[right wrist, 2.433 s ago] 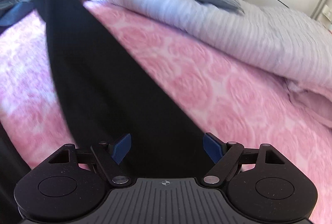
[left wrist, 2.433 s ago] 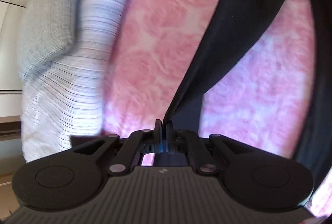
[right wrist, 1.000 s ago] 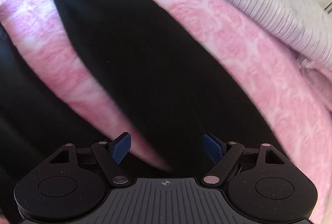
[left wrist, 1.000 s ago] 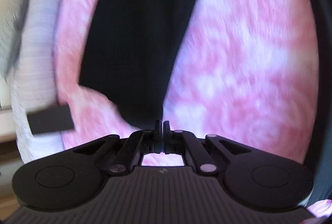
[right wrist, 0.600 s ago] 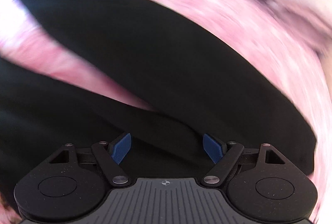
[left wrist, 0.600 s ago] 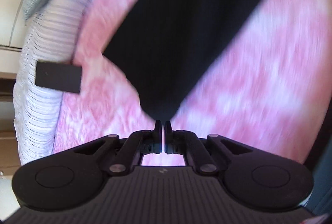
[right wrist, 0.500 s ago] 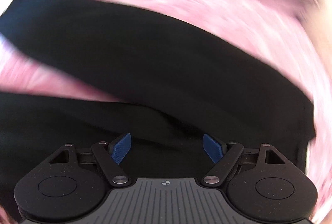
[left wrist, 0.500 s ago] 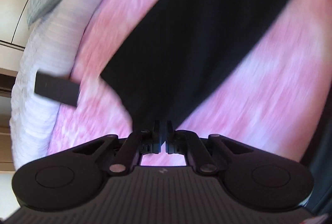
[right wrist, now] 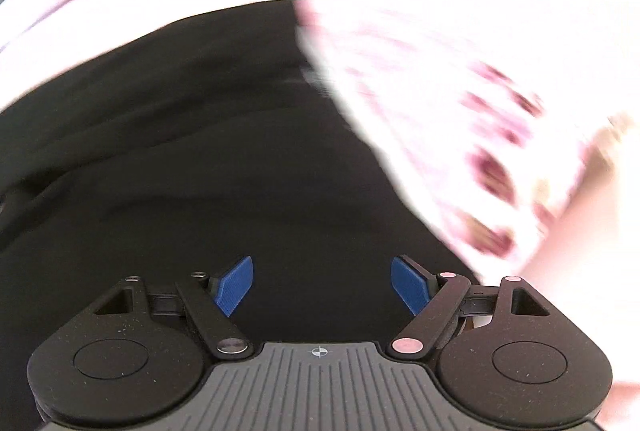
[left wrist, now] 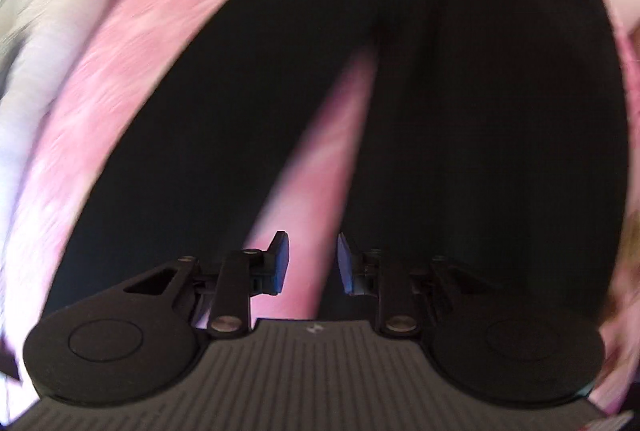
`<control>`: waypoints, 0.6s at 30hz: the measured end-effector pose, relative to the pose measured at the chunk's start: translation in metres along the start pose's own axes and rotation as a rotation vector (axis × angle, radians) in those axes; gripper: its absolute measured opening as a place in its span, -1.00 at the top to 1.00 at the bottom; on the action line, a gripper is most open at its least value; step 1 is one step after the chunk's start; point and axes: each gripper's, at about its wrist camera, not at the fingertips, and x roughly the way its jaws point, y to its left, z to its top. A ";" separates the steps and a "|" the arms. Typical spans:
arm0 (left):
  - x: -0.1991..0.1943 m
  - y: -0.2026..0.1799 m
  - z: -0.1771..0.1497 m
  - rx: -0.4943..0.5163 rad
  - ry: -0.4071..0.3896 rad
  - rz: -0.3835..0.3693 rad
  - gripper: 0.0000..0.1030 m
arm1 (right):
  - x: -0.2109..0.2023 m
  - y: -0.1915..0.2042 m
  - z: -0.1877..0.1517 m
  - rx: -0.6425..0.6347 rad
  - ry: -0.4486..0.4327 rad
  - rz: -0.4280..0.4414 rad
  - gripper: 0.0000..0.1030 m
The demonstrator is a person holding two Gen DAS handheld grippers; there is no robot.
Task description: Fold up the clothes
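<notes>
Pink bedspread (left wrist: 132,71) covers the bed, with a pale striped duvet (left wrist: 44,31) blurred along its left edge. Black trousers (left wrist: 480,111) lie spread on the bedspread, a pink strip showing between the two legs. Left gripper (left wrist: 309,259) points down over that strip; its jaws are opening, nothing between them. Right gripper (right wrist: 322,283) stands wide apart and empty above the trousers (right wrist: 200,151). Floral fabric (right wrist: 480,151) blurs at right.
</notes>
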 end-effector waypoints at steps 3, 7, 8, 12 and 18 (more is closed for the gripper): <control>0.001 -0.030 0.029 0.052 -0.031 -0.034 0.51 | 0.003 -0.046 -0.020 0.204 0.014 -0.005 -0.55; 0.003 -0.060 0.053 0.131 -0.061 -0.064 0.49 | 0.010 -0.075 -0.048 0.422 -0.002 0.079 -0.55; 0.005 -0.066 0.058 0.152 -0.064 -0.068 0.49 | 0.010 -0.077 -0.053 0.446 -0.023 0.108 -0.54; 0.003 -0.084 0.065 0.232 -0.075 -0.057 0.49 | 0.004 -0.075 -0.053 0.511 -0.095 0.133 0.20; -0.019 -0.103 0.065 0.291 -0.095 -0.042 0.49 | -0.002 -0.085 -0.033 0.558 -0.089 0.159 0.83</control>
